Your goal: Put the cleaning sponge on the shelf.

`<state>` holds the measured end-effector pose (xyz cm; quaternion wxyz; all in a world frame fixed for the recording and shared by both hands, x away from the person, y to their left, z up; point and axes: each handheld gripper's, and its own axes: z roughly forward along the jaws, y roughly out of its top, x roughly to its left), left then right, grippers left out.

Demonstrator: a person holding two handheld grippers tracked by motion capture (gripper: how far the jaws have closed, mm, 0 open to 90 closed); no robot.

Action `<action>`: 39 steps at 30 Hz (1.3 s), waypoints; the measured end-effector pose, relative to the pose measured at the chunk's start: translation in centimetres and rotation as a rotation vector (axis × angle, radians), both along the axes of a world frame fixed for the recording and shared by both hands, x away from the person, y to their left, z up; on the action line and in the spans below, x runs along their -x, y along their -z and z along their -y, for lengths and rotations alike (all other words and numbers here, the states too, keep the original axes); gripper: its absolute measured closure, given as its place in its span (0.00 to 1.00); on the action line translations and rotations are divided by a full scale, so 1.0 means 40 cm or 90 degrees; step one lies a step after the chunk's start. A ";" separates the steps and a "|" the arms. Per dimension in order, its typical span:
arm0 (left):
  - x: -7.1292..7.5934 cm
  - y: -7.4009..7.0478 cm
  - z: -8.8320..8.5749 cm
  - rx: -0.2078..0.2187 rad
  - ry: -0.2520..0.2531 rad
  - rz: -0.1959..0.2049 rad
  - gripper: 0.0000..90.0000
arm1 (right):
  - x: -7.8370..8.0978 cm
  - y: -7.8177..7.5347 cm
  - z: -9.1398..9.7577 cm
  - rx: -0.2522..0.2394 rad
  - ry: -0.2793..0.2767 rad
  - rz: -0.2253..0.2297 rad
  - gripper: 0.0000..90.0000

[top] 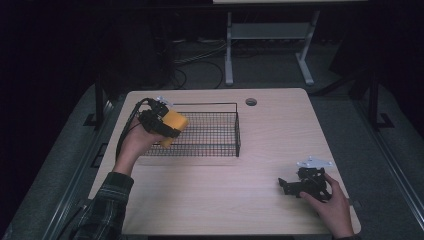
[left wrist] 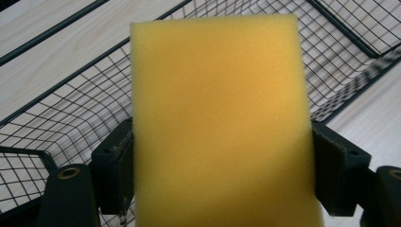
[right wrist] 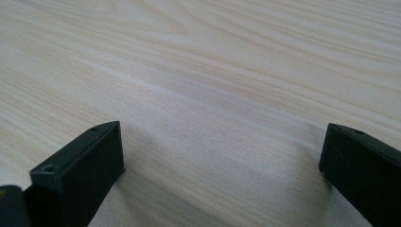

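We hold a yellow sponge [top: 174, 126] in our left gripper [top: 162, 122], raised over the near left part of the wire basket [top: 227, 106]. In the left gripper view the sponge [left wrist: 220, 123] stands tall between the two black jaws, whose pads [left wrist: 124, 170] press against its long sides, so the jaws are spread wide but clamped on it. Behind the sponge we see the basket's mesh floor and its dark rim [left wrist: 52, 35], with pale wood beyond. Whether the sponge's lower edge touches the mesh we cannot tell.

The basket sits on the far left half of the wooden table [top: 280, 135], its long side running left to right. A small round grommet [top: 251, 102] lies in the table top just beyond the basket's far right corner. Our left hand [top: 131, 147] comes in from the near left, with a plaid sleeve [top: 105, 205] behind it.

Our right gripper [top: 287, 186] is low over the near right part of the table, well apart from the basket, and our right hand [top: 331, 205] holds it from the near side. In the right gripper view its jaws stand wide apart, with bare wood grain [right wrist: 213, 94] between them.

Beyond the far edge of the table stand the pale legs of another desk [top: 229, 50], over a dark floor with loose cables [top: 200, 62].
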<state>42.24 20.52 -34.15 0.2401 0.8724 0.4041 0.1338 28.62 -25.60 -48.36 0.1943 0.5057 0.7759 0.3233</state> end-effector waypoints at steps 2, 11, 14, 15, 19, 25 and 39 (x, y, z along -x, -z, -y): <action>-0.008 0.002 -0.008 -0.001 -0.007 0.000 0.25 | 0.000 0.000 0.000 0.000 0.000 0.000 0.00; -0.036 0.004 -0.049 0.004 -0.040 0.006 0.25 | 0.000 0.000 0.000 0.000 0.000 0.000 0.00; -0.045 0.006 -0.062 0.002 -0.049 0.005 0.25 | 0.000 0.000 0.000 0.000 0.000 0.000 0.00; -0.048 0.008 -0.066 0.003 -0.052 0.003 0.25 | 0.000 0.000 0.000 0.000 0.000 0.000 0.00; -0.059 0.014 -0.082 -0.002 -0.063 0.002 0.25 | 0.000 0.000 0.000 0.000 0.000 0.000 0.00; -0.072 0.024 -0.100 0.002 -0.077 0.000 0.25 | 0.000 0.000 0.000 0.000 -0.001 0.000 0.00; -0.107 0.075 -0.123 -0.011 -0.091 -0.019 0.25 | 0.000 0.000 0.000 0.000 0.000 0.000 0.00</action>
